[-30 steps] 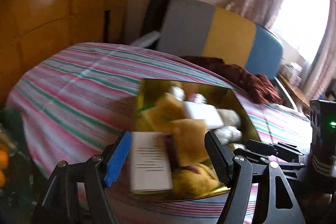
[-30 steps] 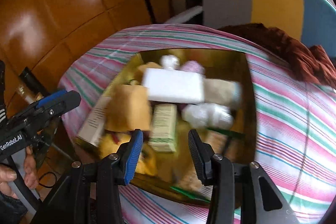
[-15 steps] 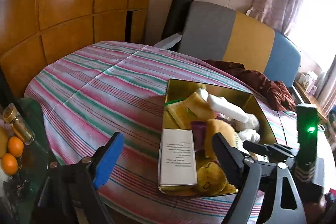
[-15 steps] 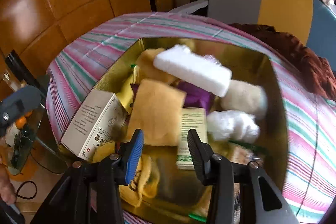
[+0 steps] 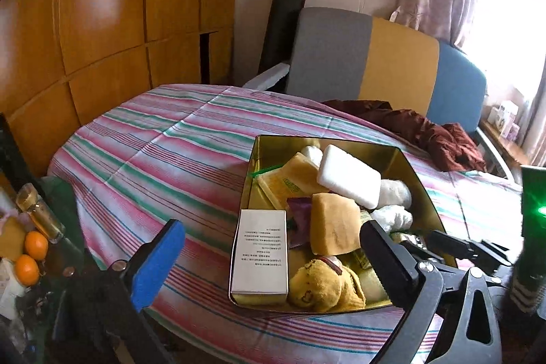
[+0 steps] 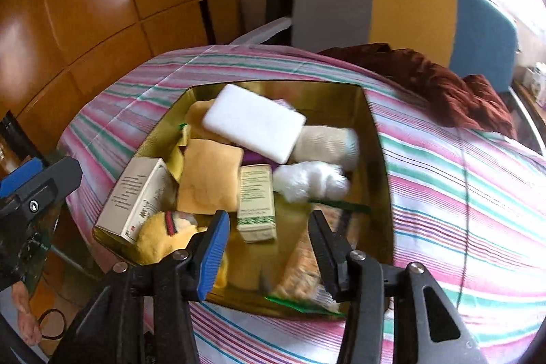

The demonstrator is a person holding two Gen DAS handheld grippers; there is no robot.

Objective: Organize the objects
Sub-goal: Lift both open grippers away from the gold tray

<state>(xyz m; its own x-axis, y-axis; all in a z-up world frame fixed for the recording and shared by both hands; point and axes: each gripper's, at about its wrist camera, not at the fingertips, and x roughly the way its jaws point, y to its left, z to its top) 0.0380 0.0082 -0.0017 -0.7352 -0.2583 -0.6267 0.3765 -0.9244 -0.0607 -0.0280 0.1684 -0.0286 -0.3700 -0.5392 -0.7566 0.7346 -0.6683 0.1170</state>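
Observation:
A gold metal tin (image 5: 419,179) (image 6: 378,159) sits on the striped tablecloth, full of objects: a white foam block (image 5: 348,179) (image 6: 254,125), a tan sponge (image 5: 332,224) (image 6: 208,179), a white carton (image 5: 259,256) (image 6: 134,197), a small green-printed box (image 6: 256,200), a yellow plush toy (image 5: 320,285) (image 6: 163,234), white fluffy rolls (image 6: 310,179). My left gripper (image 5: 269,255) is open and empty, straddling the tin's near left corner. My right gripper (image 6: 268,241) is open and empty, just above the tin's near side and the green-printed box.
The striped tablecloth (image 5: 163,152) covers a round table. A grey, yellow and blue seat back (image 5: 375,63) and a dark red cloth (image 5: 426,132) lie behind. Oranges (image 5: 30,255) and a bottle (image 5: 41,214) are on a low stand at the left. Wood panels line the wall.
My left gripper pulled back from the tin and opened wider. My right gripper moved closer over the tin and opened a little.

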